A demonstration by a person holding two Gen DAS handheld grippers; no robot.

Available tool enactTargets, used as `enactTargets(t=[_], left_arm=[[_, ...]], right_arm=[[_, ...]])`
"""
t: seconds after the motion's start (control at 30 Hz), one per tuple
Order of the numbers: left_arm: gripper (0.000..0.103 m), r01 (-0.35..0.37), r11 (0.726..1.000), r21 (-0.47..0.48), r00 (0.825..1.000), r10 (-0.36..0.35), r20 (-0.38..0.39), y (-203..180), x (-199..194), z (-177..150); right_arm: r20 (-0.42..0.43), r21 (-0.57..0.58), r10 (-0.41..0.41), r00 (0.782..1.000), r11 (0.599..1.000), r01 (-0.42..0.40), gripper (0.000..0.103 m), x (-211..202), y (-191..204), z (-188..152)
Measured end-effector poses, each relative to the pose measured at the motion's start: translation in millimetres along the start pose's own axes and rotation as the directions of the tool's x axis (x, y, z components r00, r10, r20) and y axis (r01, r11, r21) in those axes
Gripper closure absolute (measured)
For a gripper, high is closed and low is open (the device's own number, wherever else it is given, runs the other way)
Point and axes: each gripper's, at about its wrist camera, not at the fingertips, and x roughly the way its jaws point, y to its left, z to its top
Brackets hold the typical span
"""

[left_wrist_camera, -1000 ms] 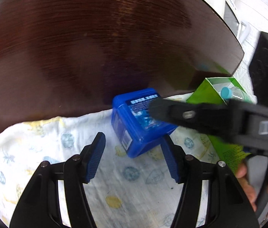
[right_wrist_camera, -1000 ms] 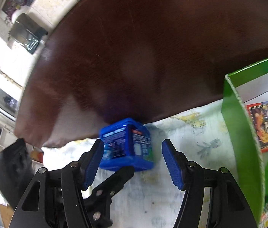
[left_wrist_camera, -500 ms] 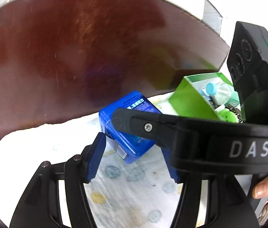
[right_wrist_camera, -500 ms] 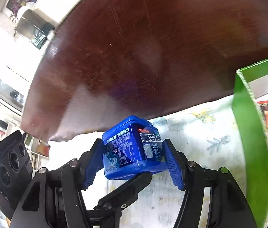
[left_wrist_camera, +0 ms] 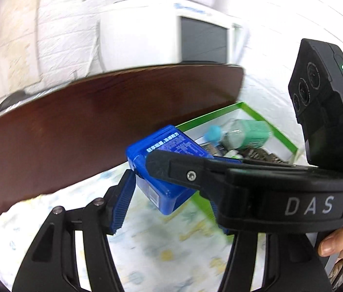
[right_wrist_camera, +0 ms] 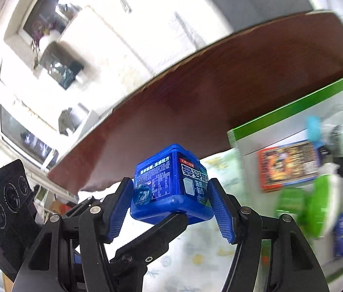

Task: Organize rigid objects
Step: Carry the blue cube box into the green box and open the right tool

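Dark wooden desk (left_wrist_camera: 98, 126), half covered
A pale patterned cloth (left_wrist_camera: 159, 250) lies on it, bearing a green box (right_wrist_camera: 293, 107)

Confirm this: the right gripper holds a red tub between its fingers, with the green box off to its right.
Wrong on the colour. In the right wrist view the right gripper holds a blue tub between its fingers; the green box is indeed off to its right.

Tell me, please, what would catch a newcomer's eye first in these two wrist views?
The bright blue plastic box stands out first, lifted clear of the patterned cloth and gripped between the blue pads of the right tongs, with the left tongs closed on it too. To its right sits the open green box, already holding a colourful card pack and a teal-labelled bottle.
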Motion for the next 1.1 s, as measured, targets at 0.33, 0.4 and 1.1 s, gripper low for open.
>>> enactTargets(t=[0.33,0.4,1.1], left_arm=[[0.046,0.057,0.991,0.121,0.998,-0.054,-0.026,-74,15,19],[0.046,0.066,0.988,0.137,0.998,-0.062,-0.034,-81,22,22],[0.046,0.056,0.989,0.140,0.993,-0.040,-0.115,-83,81,28]], right_arm=[[0.099,0.098,-0.024,0.995,0.995,0.015,0.038,-59,-67,8],[0.110,0.115,-0.032,0.993,0.993,0.019,0.038,-65,-78,10],[0.064,0.159,-0.019,0.998,0.987,0.009,0.038,-34,-119,24]])
